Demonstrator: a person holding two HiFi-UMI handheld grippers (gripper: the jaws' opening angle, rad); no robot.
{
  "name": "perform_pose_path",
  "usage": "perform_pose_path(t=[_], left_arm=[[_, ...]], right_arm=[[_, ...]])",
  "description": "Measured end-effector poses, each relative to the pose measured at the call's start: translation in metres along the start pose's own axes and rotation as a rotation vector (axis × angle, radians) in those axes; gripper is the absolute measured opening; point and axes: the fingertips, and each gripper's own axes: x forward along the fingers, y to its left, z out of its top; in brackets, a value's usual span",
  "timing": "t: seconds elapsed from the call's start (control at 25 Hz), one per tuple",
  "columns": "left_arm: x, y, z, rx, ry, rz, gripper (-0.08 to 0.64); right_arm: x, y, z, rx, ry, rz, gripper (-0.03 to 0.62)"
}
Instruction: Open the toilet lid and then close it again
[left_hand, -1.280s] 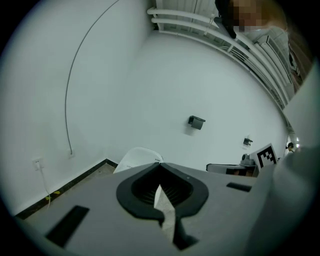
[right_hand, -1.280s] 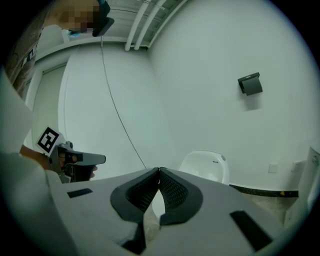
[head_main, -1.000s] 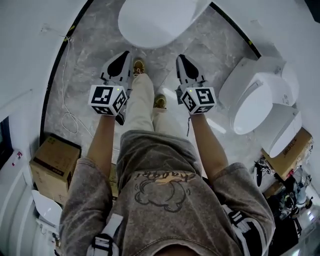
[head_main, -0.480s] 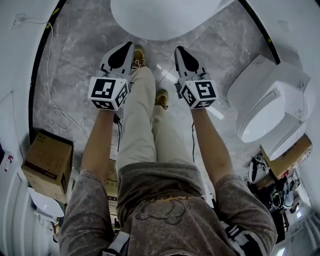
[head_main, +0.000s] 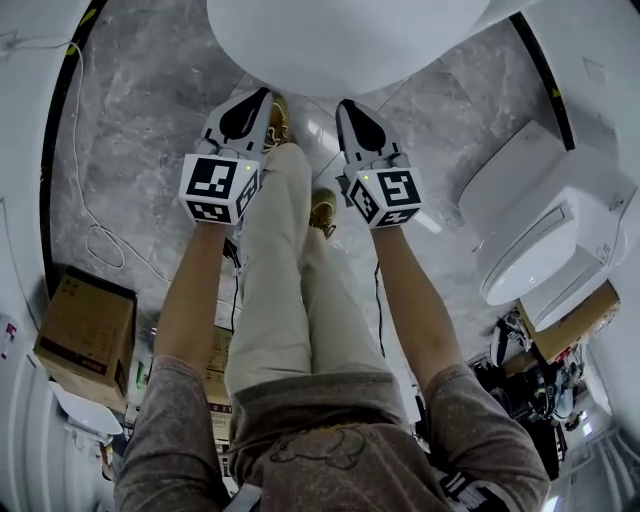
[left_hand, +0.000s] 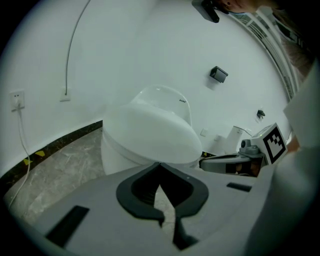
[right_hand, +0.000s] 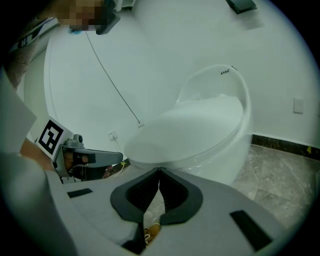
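The white toilet (head_main: 340, 40) stands at the top of the head view with its lid (left_hand: 150, 135) down flat on the bowl. My left gripper (head_main: 260, 95) and right gripper (head_main: 344, 104) are side by side just in front of its front edge, both shut and empty. In the left gripper view the shut tips (left_hand: 159, 165) point at the bowl just below the lid's front rim. The right gripper (right_hand: 159, 171) sits just under the lid's front edge (right_hand: 150, 155); touch cannot be told.
My legs and brown shoes (head_main: 277, 128) stand between the grippers on the marble floor. Spare toilets (head_main: 545, 245) sit at the right, cardboard boxes (head_main: 80, 330) at the left. A cable (head_main: 90, 235) trails over the floor from a wall socket (left_hand: 16, 100).
Both grippers have come down and nearer the toilet's front edge, staying shut. The toilet now fills more of the head view's top.
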Motion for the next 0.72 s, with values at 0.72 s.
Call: perform_pose_path(t=[0.72], left_arm=[[-0.003, -0.009, 0.021, 0.031, 0.020, -0.051, 0.009]], right_arm=[[-0.001, 0.006, 0.021, 0.003, 0.012, -0.002, 0.028]])
